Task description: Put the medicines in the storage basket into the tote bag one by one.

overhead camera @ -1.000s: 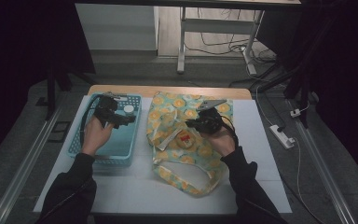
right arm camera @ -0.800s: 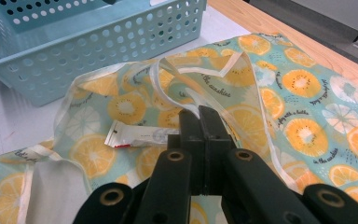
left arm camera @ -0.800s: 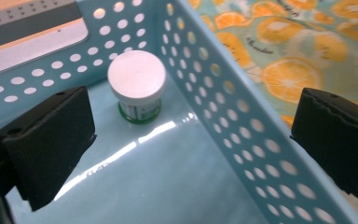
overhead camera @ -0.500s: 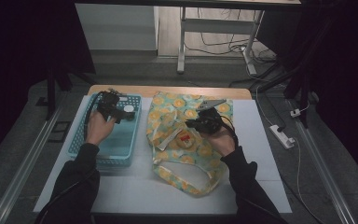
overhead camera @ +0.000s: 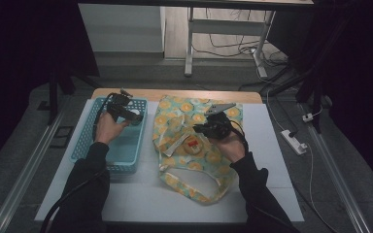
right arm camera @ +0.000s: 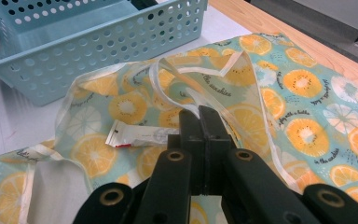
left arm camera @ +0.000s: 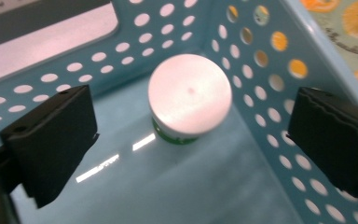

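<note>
The left gripper, jaws spread, frames a light, rigid jar mid-frame; grip its sides. The right gripper pinches the soft bag.

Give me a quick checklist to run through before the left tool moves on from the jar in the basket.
1. Left tool open: ok, jaws wide apart.
2. Jar free of the jaws: ok, neither touches it.
3. Jar upright on the basket floor: ok, white lid facing up.
4. Jar inside the walls: ok, near a corner.
5. Right tool gripping the bag: ok, jaws shut on its pale strap.
6. More items left in the bag: cannot tell.
</note>
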